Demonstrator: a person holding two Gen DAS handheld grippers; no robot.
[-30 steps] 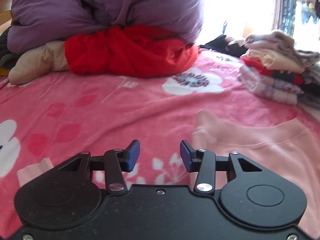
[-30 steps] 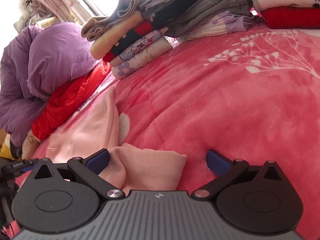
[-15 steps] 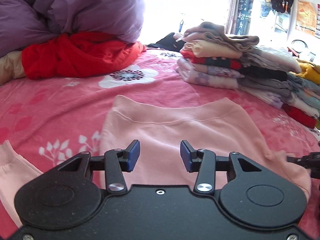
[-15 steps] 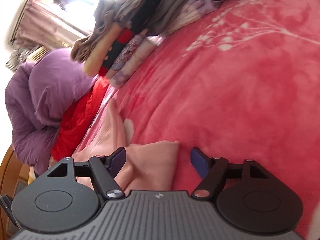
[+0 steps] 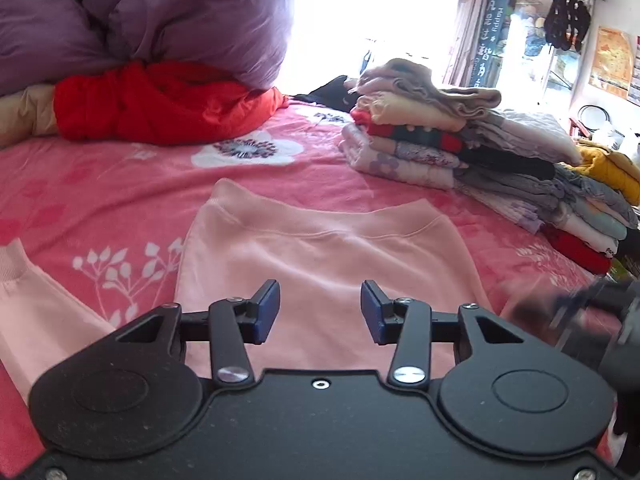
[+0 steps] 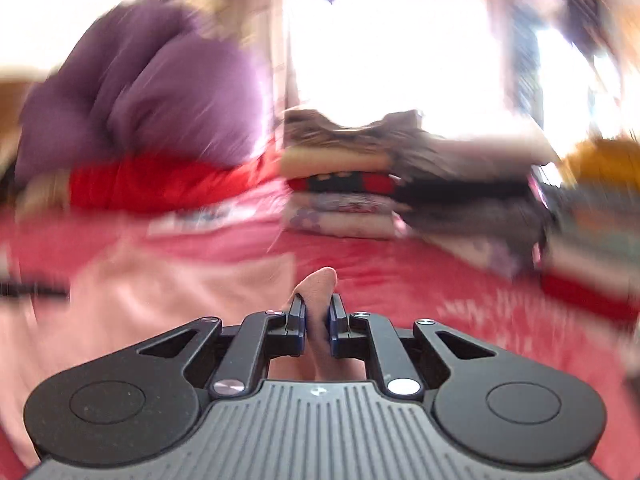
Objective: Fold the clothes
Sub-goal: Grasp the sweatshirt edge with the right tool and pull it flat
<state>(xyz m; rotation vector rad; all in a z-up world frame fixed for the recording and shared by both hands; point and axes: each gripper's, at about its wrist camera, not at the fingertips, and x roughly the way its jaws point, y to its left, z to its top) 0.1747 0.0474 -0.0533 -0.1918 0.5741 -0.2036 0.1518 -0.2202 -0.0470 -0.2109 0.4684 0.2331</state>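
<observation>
The left claw (image 5: 320,312) sits in the lower middle of its frame, tilted downward, its blue pads (image 5: 267,311) standing apart with nothing between them. The right claw (image 6: 317,322) fills the lower centre of its blurred view, jaws closing, pads pressing a fold of pink cloth (image 6: 319,292) that pokes up between them.

One pink garment (image 5: 320,264), one purple duvet (image 5: 160,20), one red bundle (image 5: 160,100), two claws (image 5: 320,312).
</observation>
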